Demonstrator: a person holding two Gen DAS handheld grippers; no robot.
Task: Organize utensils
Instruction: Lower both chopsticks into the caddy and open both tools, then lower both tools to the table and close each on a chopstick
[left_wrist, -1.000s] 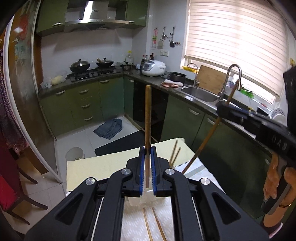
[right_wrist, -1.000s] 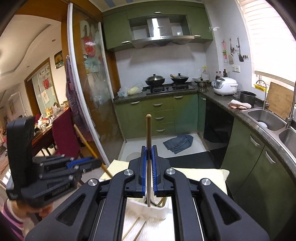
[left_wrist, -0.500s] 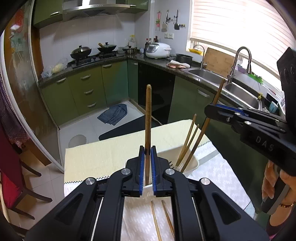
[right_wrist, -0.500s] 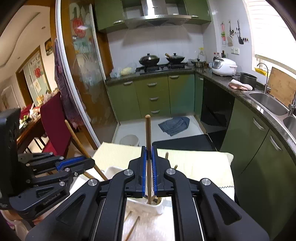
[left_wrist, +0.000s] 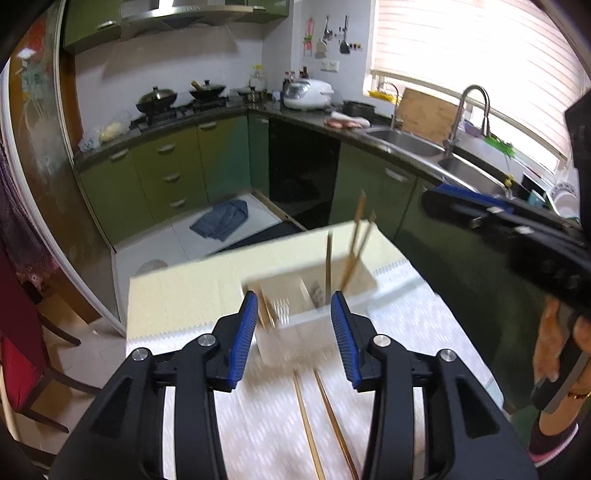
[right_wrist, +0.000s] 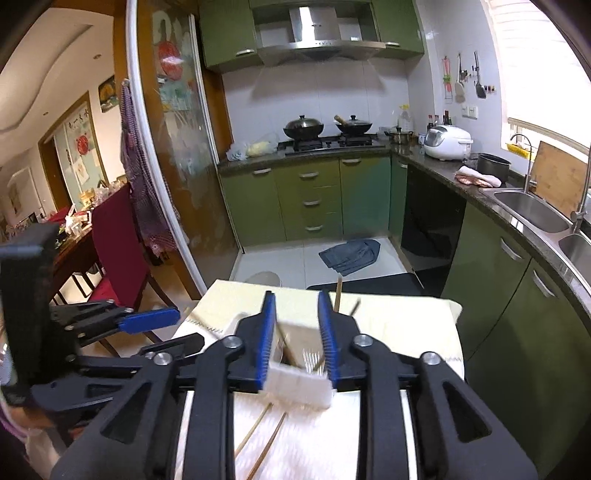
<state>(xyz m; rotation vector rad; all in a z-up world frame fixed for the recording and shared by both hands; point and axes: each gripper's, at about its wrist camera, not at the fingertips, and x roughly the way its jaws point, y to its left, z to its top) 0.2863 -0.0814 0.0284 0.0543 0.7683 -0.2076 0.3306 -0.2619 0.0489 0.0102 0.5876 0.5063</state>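
Observation:
A white utensil holder (left_wrist: 314, 295) stands on the table with several wooden chopsticks (left_wrist: 356, 240) leaning in its right compartment and others in its left. My left gripper (left_wrist: 293, 332) is open and empty just before the holder. My right gripper (right_wrist: 297, 341) is open and empty above the holder (right_wrist: 297, 387), where a fork's tines (right_wrist: 312, 358) show. Two chopsticks (left_wrist: 321, 417) lie on the cloth in front of the holder; they also show in the right wrist view (right_wrist: 262, 439). The right gripper appears at the right of the left wrist view (left_wrist: 498, 221).
The table carries a white patterned cloth (left_wrist: 406, 332) and a pale yellow mat (left_wrist: 192, 291). Green cabinets and a sink counter (left_wrist: 406, 147) run along the right. A red chair (right_wrist: 118, 251) stands to the left. The left gripper shows at the left of the right wrist view (right_wrist: 122, 321).
Both grippers were each shut on a chopstick; both have opened and the chopsticks now stand in the holder. Both views have tilted down toward the holder.

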